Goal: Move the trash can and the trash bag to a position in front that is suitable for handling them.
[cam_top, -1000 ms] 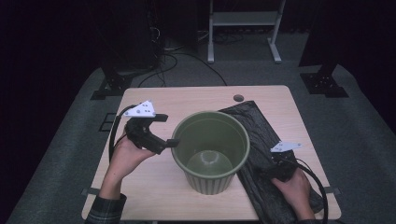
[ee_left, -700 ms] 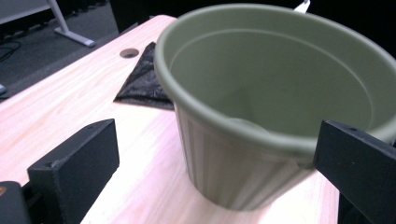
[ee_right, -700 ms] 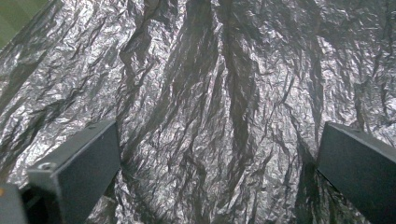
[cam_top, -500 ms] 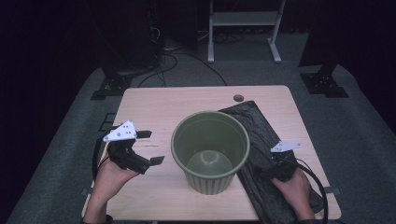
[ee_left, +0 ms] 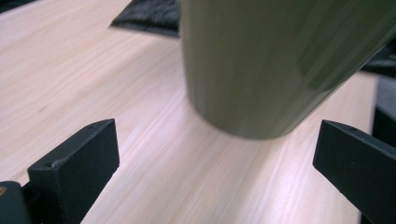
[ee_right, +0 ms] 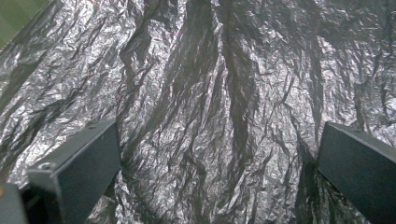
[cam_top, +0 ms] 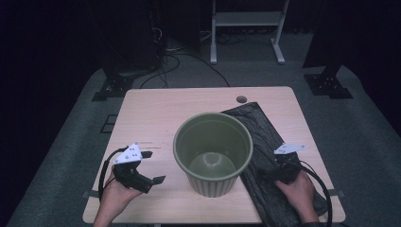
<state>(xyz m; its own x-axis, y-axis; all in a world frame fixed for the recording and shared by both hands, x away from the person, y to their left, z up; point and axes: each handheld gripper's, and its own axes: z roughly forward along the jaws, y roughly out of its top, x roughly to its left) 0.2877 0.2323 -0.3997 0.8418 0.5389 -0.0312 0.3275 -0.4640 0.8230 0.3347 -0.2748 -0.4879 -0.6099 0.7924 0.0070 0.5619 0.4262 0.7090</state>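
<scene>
Here's the green pot (cam_top: 213,158), a ribbed olive-green plastic planter with a wide round rim and tapering walls, standing upright near the front middle of the pale wooden worktop (cam_top: 179,106). It's empty, with the smooth inner floor catching the light. To its right lies the black plastic sheet (cam_top: 257,142), crinkled and glossy, stretching from the back of the worktop down to the front edge, and the pot's right side sits just at or over its edge. In the right gripper view that sheet (ee_right: 210,93) is a mass of shiny creases.

The left gripper (cam_top: 150,166) rests low on the worktop, left of the pot and apart from it, fingers (ee_left: 74,163) spread wide with nothing between them; in the left gripper view the pot's wall (ee_left: 280,60) looms just ahead across bare wood. The right gripper (cam_top: 276,166) sits over the sheet, right beside the pot, fingers (ee_right: 79,163) wide apart too, the crumpled plastic right under them.

A small round hole (cam_top: 241,99) marks the worktop's back edge. Nothing stands between the left gripper and the pot.
</scene>
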